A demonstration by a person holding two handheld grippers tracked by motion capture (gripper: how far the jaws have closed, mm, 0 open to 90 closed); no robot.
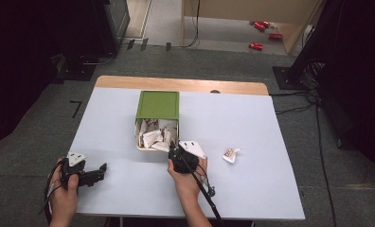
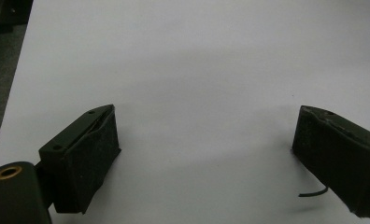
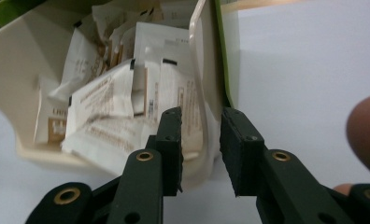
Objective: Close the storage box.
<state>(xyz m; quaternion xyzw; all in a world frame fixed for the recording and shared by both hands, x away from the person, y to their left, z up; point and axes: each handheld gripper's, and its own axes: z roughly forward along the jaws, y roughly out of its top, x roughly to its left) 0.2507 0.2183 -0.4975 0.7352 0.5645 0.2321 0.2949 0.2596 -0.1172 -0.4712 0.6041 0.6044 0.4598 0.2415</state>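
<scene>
Room: grey carpet floor around the table [image 1: 129, 198]; dark stands and cables at both sides; red objects [image 1: 263, 32] on the floor far behind.
Table: white top with a wooden strip along the far edge.
Box: cream box [image 1: 139, 142] [image 3: 5, 70] with a green lid [image 1: 158, 105], at the middle of the table, nearer the far edge; the lid covers the far half, the near half lies open.
Packets in box: white paper packets [image 1: 152, 137] [image 3: 103, 107] with brown print, piled loosely and tilted.
Loose packet: one packet [image 1: 231, 154] lies on the table right of the box, well apart from it.
Right tongs: right tongs [image 1: 174, 146] [image 3: 201, 149] at the near right corner of the box; jaws partly apart, one inside the box against the packets, the other outside, with the box wall standing between them. Pads do not press on it.
Left tongs: left tongs [image 1: 100, 170] [image 2: 206, 154] near the left near corner of the table, low over the bare top; jaws stand wide apart, nothing between them.
Hands: left hand [image 1: 65, 194], right hand [image 1: 188, 177] enter from the near edge.
</scene>
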